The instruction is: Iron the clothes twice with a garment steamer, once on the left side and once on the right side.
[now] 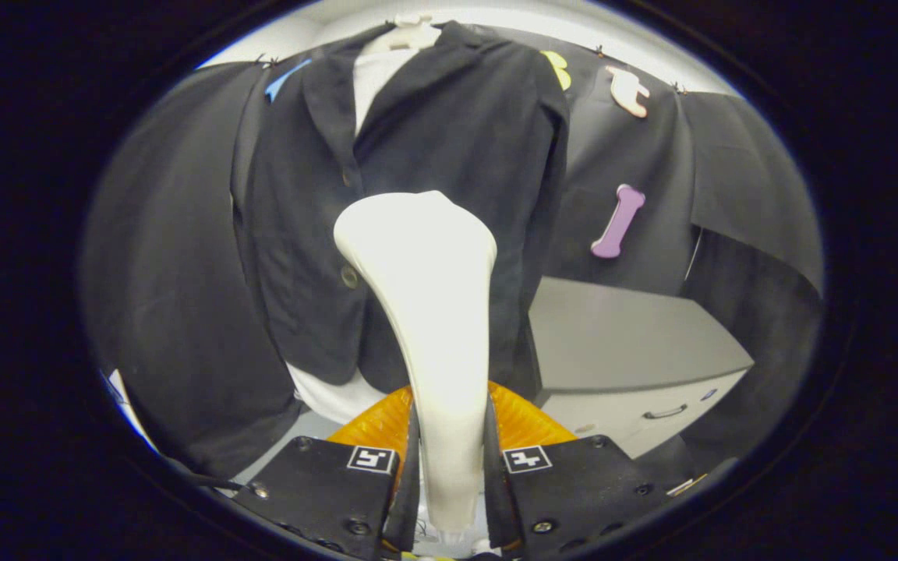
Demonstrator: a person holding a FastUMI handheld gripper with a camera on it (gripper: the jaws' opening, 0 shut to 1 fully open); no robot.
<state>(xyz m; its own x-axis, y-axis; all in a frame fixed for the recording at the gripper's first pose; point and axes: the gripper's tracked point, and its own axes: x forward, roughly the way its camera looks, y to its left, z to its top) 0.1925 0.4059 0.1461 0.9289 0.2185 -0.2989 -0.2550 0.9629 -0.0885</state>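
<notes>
A dark jacket (449, 125) over a white shirt (375, 74) hangs on a pale hanger (414, 35) against the booth wall, straight ahead. A white garment steamer (426, 280) stands upright between the fingers; my gripper (449, 460) is shut on its handle. The steamer's wide head sits in front of the jacket's middle, just right of the button line (349, 276). I cannot tell whether the head touches the cloth. The shirt's hem (336, 397) shows below the jacket.
A grey cabinet (628, 343) with a drawer handle (666, 411) stands to the right of the jacket, below the black cloth wall. A thin black cable (199, 477) runs past the left finger.
</notes>
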